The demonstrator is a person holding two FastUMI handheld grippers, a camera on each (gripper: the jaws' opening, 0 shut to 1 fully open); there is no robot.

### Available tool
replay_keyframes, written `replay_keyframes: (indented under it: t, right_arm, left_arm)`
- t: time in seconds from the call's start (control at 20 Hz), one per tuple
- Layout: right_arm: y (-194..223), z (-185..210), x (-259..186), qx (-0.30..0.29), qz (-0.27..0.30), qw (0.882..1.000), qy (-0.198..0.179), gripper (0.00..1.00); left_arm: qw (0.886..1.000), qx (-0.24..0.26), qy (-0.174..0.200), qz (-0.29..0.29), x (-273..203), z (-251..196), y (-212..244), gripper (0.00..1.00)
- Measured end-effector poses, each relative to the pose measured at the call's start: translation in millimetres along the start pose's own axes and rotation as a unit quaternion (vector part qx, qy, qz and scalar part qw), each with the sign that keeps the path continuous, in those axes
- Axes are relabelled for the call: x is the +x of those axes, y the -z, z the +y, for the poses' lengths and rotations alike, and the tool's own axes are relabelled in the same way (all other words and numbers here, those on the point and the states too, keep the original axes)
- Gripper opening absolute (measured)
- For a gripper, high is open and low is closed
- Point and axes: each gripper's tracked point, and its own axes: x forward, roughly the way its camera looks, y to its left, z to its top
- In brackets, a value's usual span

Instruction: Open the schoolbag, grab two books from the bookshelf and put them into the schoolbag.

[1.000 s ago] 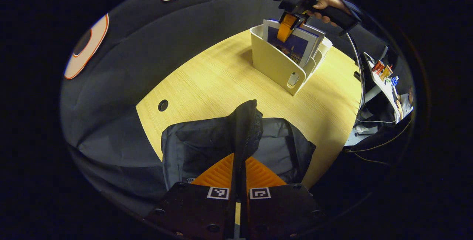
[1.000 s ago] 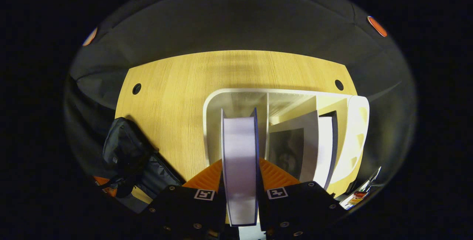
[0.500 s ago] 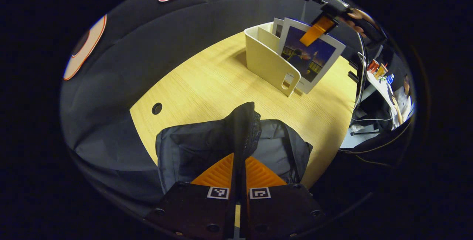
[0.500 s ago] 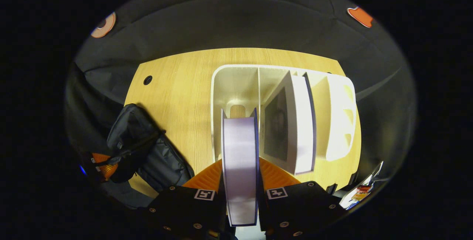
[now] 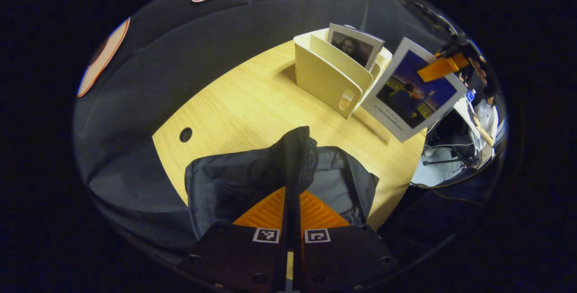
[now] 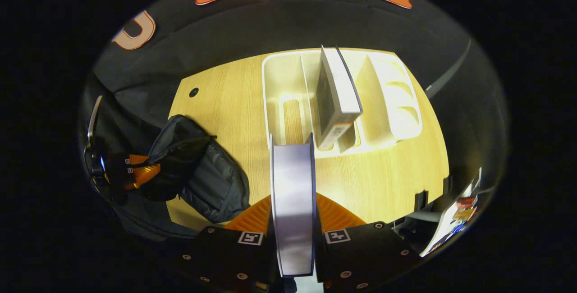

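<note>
So far: our left gripper [image 5: 292,212] has its jaws pinched on the schoolbag [image 5: 234,180] flap, bag open on the counter [image 5: 252,103]. Right gripper [image 6: 293,221] clamps book one [image 6: 293,194], clear of the bookshelf [image 6: 387,99]. Second book [image 6: 336,94] awaits there.

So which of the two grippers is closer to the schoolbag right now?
The left. The left gripper is shut on a fold of the schoolbag, holding it up. The right gripper is off beside the bookshelf, carrying a book above the table.
</note>
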Motion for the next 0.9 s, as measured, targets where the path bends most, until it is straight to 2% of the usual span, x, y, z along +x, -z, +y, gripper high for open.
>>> replay_keyframes:
  t: [0.2,0.3,0.5,0.7,0.9]
  right_arm:
    - [29.8,5.5,-12.9,0.040,-0.005,0.999,-0.033,0.34]
    - [34.5,13.7,-19.0,0.072,-0.020,0.995,-0.066,0.34]
    - [40.4,41.5,-23.1,0.145,-0.047,0.977,-0.152,0.34]
    - [39.7,62.4,-11.8,0.152,-0.060,0.968,-0.188,0.33]
    - [37.5,92.9,-8.3,0.173,-0.065,0.948,-0.258,0.33]
  left_arm:
    - [1.000,0.004,-0.002,0.001,-1.8,1.9,-2.9,0.06]
    - [1.000,0.001,-0.001,-0.002,-4.4,0.8,-5.9,0.06]
    - [1.000,-0.001,-0.007,-0.002,-7.3,2.8,-4.5,0.06]
    - [1.000,0.007,-0.012,-0.004,-17.8,0.4,-9.2,0.06]
    - [1.000,0.002,-0.018,-0.008,-28.7,1.6,-13.2,0.05]
